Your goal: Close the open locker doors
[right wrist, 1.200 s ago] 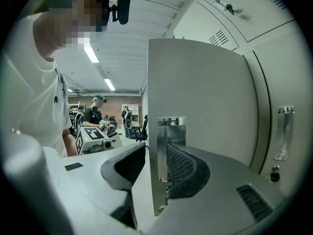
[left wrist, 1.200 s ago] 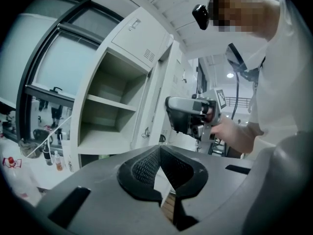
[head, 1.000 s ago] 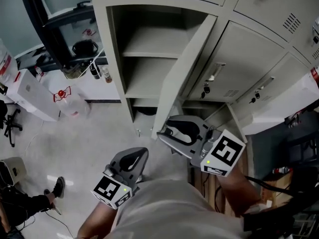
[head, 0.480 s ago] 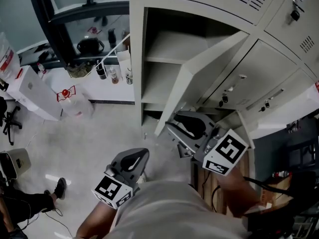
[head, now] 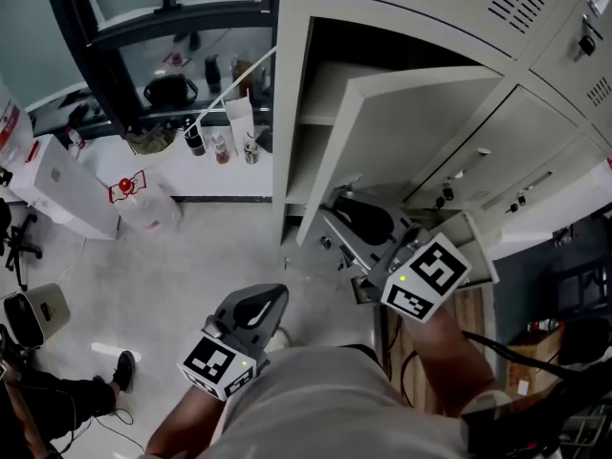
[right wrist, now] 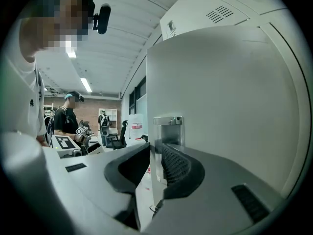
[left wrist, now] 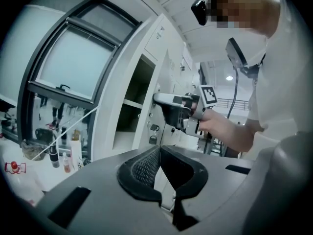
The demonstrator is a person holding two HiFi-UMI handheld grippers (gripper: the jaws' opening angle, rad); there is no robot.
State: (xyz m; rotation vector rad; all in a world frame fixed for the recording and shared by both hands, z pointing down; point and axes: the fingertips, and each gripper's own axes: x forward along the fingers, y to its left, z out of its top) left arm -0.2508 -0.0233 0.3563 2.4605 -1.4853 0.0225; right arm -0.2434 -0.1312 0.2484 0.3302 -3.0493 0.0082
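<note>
One grey steel locker door (head: pixel 411 132) has swung nearer shut; right gripper (head: pixel 337 208) jaws closing around its edge, left gripper (head: pixel 268 299) jaws together.

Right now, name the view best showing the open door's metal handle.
Right gripper view: metal handle sits close, the right tool closing its jaws around it. Head and left gripper views hide it behind that tool.

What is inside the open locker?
Inside the open locker, only bare shelves show, with nothing seen on them. The part-open door and the right gripper, its jaws closing around the door's edge, cover the rest.
</note>
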